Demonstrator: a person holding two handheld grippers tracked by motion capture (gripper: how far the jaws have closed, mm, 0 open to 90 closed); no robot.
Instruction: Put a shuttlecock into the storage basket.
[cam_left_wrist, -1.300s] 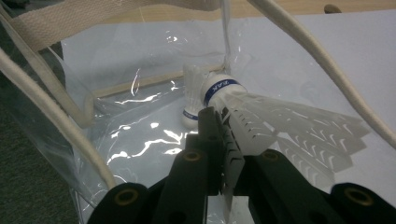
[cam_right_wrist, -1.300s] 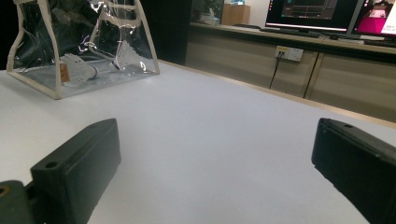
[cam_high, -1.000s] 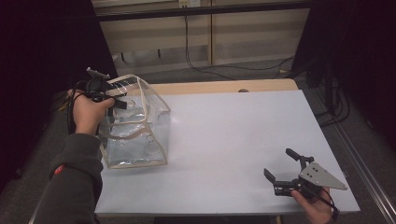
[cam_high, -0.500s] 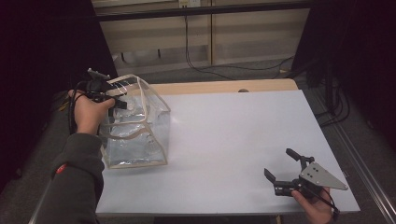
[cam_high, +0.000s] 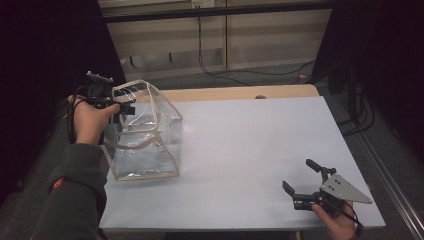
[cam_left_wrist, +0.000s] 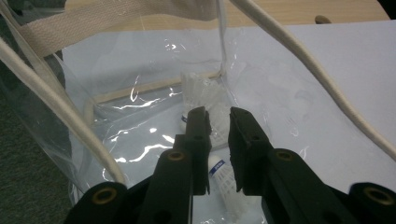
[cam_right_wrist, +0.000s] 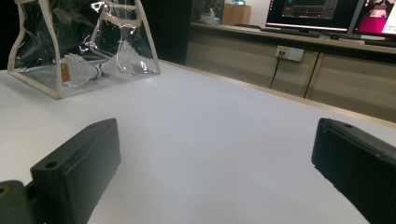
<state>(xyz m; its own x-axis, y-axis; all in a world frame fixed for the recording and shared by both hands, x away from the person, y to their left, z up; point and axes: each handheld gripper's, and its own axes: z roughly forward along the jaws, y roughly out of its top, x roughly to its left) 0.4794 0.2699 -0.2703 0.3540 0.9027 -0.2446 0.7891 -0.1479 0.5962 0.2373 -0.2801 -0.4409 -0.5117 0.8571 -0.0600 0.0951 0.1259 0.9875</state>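
A clear plastic bag (cam_high: 150, 145) with beige trim and straps stands at the table's left side. Inside it lie white shuttlecocks (cam_left_wrist: 201, 93), one with a blue band (cam_left_wrist: 224, 175); the right gripper view shows them (cam_right_wrist: 79, 67) through the bag's wall (cam_right_wrist: 56, 46). My left gripper (cam_high: 129, 107) hangs over the bag's open top and points down into it (cam_left_wrist: 215, 114). Its jaws are almost together, with nothing between them. My right gripper (cam_high: 298, 174) rests low near the table's front right corner, jaws wide open (cam_right_wrist: 215, 154) and empty, facing the bag.
The white table top (cam_high: 250, 140) stretches between the bag and the right gripper. A wooden strip (cam_high: 225, 93) runs along its far edge. Cables (cam_high: 240, 72) lie on the floor beyond. Monitors (cam_right_wrist: 313, 11) stand on a far counter.
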